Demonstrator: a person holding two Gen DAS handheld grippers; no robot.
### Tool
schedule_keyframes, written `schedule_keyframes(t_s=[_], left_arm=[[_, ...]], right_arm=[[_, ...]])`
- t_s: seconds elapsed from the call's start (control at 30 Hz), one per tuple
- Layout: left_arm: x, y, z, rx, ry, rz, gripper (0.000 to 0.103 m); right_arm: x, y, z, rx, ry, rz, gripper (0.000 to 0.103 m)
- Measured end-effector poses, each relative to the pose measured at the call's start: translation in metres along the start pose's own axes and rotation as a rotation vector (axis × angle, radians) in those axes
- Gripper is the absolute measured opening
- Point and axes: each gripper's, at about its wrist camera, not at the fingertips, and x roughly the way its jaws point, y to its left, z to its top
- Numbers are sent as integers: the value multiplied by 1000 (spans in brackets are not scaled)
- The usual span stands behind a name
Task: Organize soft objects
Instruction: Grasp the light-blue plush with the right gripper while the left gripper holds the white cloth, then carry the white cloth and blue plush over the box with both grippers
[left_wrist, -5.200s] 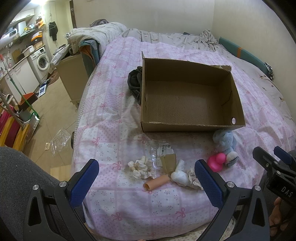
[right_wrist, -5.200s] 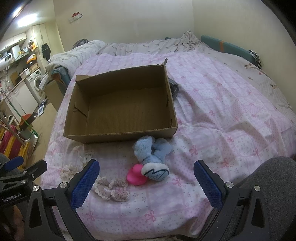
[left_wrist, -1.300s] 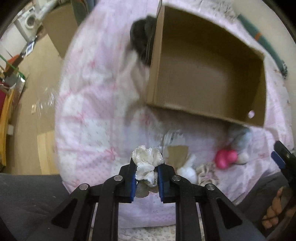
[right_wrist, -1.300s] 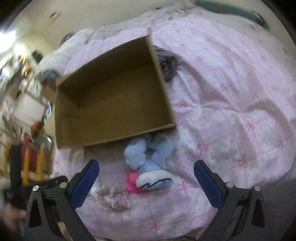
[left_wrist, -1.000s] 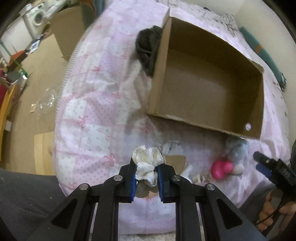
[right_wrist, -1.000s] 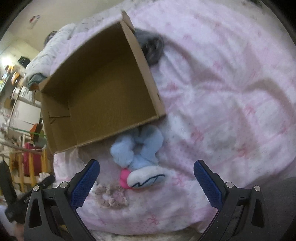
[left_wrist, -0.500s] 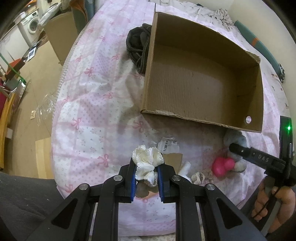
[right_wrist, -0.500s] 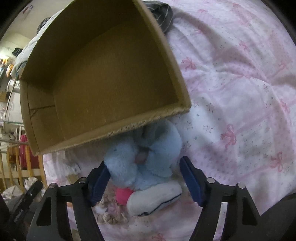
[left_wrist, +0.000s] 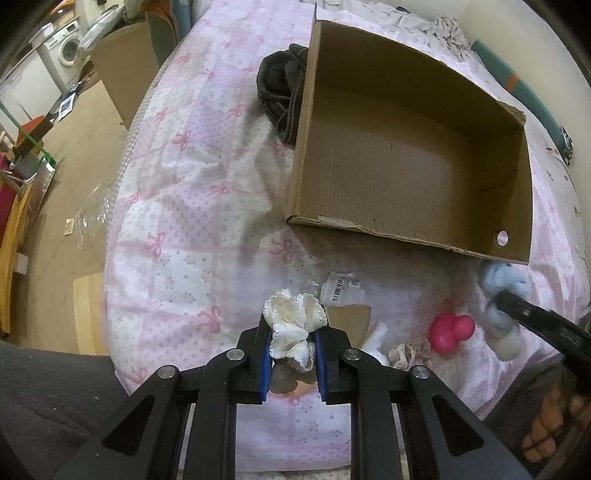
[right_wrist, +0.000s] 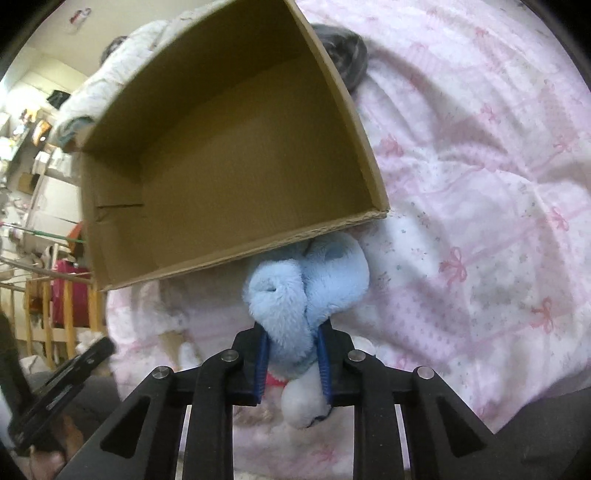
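My left gripper is shut on a white ruffled scrunchie, held above the bed's near edge. An open cardboard box lies on the pink quilt, empty inside. My right gripper is shut on a fluffy light blue plush toy just below the box's near wall. In the left wrist view the blue plush sits at the right with the right gripper on it. A pink rubber toy, a beige scrunchie and a white soft piece lie on the quilt.
A dark garment lies against the box's left wall. A barcode label and a cardboard scrap lie near the toys. Left of the bed is floor with a brown box and a washing machine.
My right gripper has closed on the blue plush toy, where before it was open around it. My left gripper keeps hold of the white scrunchie and has moved slightly closer to the box.
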Motion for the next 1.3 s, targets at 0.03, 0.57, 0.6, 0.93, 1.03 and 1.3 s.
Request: schedule_keyframes(t_s=[0.03, 0.57, 0.6, 0.93, 1.03, 1.3], left_arm=[[0, 0, 0, 2, 0, 0, 17], [-15, 2, -1, -11, -56, 19, 17], [-19, 3, 2, -16, -59, 3, 17], [-71, -14, 56, -12, -188, -65, 17], [-76, -26, 74, 15, -211, -68, 17], [-69, -49, 102, 62, -220, -78, 17]], right_arm=[[-5, 4, -3, -11, -12, 6, 24], [-48, 29, -32, -116, -87, 125, 24], [-50, 29, -31, -114, -93, 135, 24], [-91, 39, -7, -159, -204, 191, 24], [-100, 42, 7, -174, -240, 193, 24], [-102, 48, 40, -195, -310, 182, 24]])
